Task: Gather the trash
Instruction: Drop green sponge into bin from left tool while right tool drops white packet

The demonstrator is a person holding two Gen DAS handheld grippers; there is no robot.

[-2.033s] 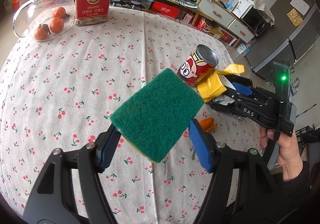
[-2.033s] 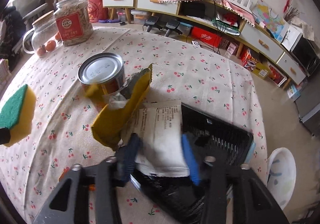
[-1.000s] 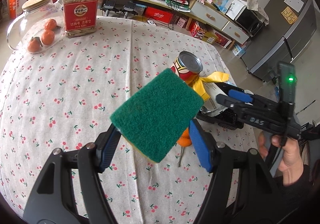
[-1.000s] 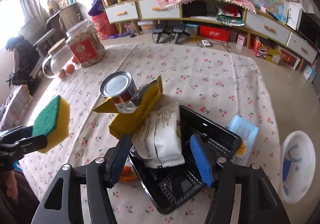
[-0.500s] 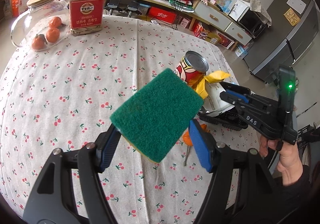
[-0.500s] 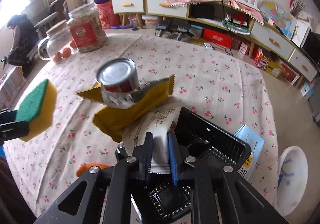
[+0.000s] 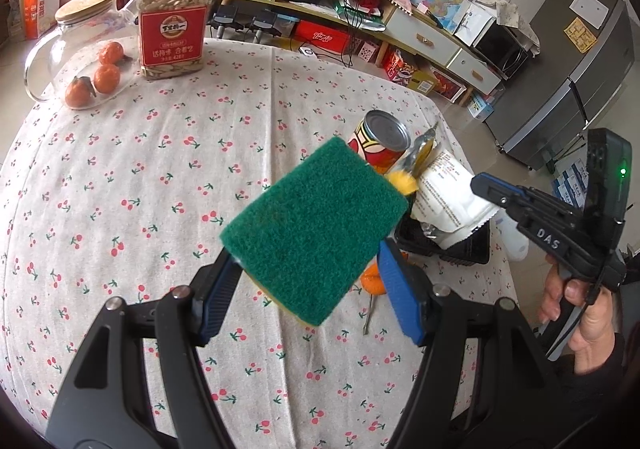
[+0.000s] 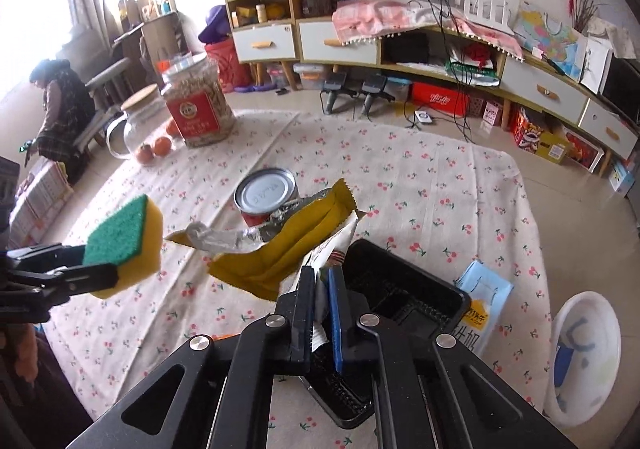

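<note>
We are pinching the white wrapper (image 8: pixel 320 313) by its lower edge in the right gripper (image 8: pixel 320 319), light, limp, probably slippery film, while the left gripper (image 7: pixel 308 281) is clamping the soft sponge (image 7: pixel 316 225).

Rough green scouring sponge (image 7: pixel 316 225), shiny metal can (image 8: pixel 266 193), crinkled foil-lined yellow wrapper (image 8: pixel 280 253), matt cloth tablecloth (image 7: pixel 160 177), glossy black plastic tray (image 8: pixel 416 289)

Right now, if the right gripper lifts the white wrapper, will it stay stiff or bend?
Probably bends: the white wrapper looks thin and creased where the right gripper pinches it. Likely light. The yellow wrapper beside it may drag along.
</note>
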